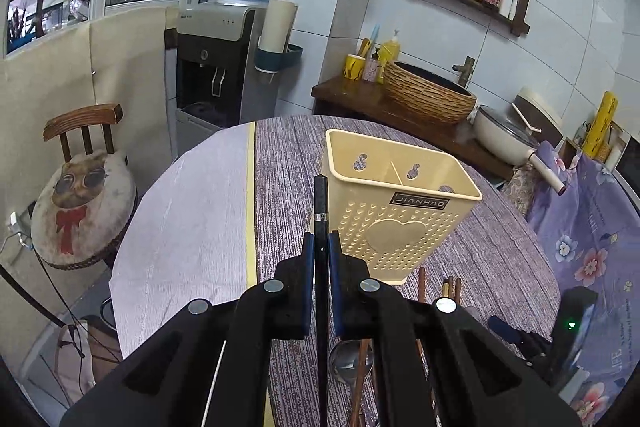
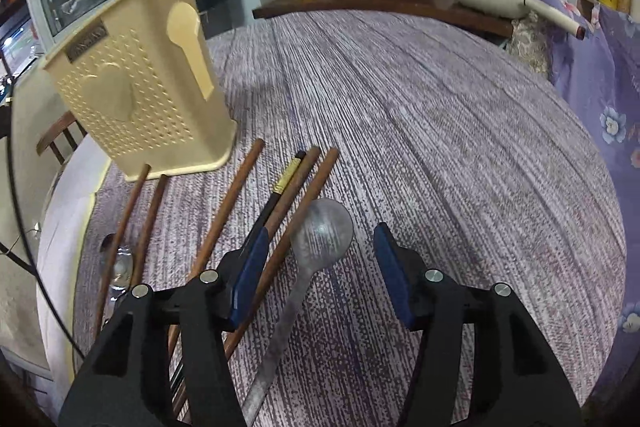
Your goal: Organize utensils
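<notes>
A cream plastic utensil holder (image 1: 400, 215) (image 2: 132, 87) stands upright on the round table, with nothing showing inside it. My left gripper (image 1: 321, 243) is shut on a black chopstick (image 1: 320, 195) with a silver band, held above the table just left of the holder's near corner. My right gripper (image 2: 322, 231) is open low over the table, its fingers on either side of a metal spoon (image 2: 320, 227) that lies flat. Several brown chopsticks (image 2: 236, 195) and a black chopstick with a gold band (image 2: 286, 179) lie left of that spoon. A second spoon (image 2: 120, 263) lies further left.
The table's purple striped cloth (image 2: 440, 127) stretches to the right. A wooden chair (image 1: 84, 187) stands left of the table, with a water dispenser (image 1: 224, 67) behind. A wicker basket (image 1: 428, 91) and a pan (image 1: 504, 139) sit on the far counter. Floral fabric (image 1: 592, 227) hangs at the right.
</notes>
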